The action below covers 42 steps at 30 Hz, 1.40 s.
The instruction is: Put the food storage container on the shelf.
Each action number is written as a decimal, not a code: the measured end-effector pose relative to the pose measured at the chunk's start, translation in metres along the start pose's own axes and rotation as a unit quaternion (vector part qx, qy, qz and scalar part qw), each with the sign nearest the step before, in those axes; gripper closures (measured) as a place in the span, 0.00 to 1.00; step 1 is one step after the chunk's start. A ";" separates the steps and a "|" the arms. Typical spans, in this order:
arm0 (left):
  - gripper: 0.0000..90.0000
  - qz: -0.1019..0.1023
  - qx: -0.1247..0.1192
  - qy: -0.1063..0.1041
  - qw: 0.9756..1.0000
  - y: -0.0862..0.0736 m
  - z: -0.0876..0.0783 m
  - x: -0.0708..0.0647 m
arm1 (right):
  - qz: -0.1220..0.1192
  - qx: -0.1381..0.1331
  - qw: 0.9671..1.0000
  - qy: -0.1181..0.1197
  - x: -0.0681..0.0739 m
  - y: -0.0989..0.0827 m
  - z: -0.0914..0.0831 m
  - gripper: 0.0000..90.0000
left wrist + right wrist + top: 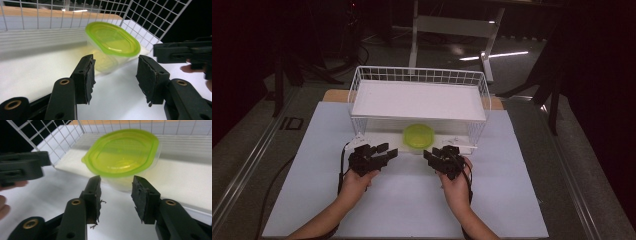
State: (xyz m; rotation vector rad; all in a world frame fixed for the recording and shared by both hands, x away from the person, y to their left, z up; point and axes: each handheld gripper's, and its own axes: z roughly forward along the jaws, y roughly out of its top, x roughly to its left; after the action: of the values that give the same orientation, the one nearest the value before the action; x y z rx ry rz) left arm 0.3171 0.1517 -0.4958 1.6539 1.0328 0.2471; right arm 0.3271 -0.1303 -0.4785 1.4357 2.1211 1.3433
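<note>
From the high view, a white wire basket (419, 75) stands on the white counter (407, 200), with a flat white shelf across its top. Under that shelf, at the basket's open front, sits a clear tub with a lime-green lid (418, 135). The left tool (384, 152) lies just left of the tub and the right tool (432, 154) just right of it, each held by a hand with the forearm entering from the bottom edge. Bare counter lies around both forearms.

In the left gripper view, the left tool (115, 75) has its jaws wide apart, nothing between them, with the tub (112, 40) just ahead and the basket's mesh wall (150, 17) behind.

In the right gripper view, the right tool (116, 195) is also spread and empty, its jaws close before the tub (122, 152).
</note>
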 end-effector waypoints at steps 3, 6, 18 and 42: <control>0.50 0.007 0.006 0.005 1.000 -0.004 -0.006 -0.003 | -0.002 0.009 1.000 -0.004 0.001 -0.004 0.002 0.75; 0.45 -0.003 0.004 0.004 1.000 -0.009 -0.009 -0.004 | -0.011 0.022 1.000 -0.008 0.001 -0.007 0.007 0.91; 0.11 0.004 0.011 -0.029 1.000 -0.026 -0.011 -0.002 | -0.015 0.054 0.998 -0.009 0.007 -0.009 0.032 1.00; 0.01 0.059 0.010 -0.026 0.998 -0.033 -0.009 -0.013 | 0.002 0.056 0.998 -0.027 0.003 0.011 0.068 1.00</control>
State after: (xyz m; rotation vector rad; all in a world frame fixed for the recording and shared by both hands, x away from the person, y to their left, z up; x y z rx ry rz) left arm 0.2871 0.1488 -0.5164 1.7335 0.9032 0.2714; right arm 0.3754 -0.0899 -0.5058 1.5020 2.1908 1.1913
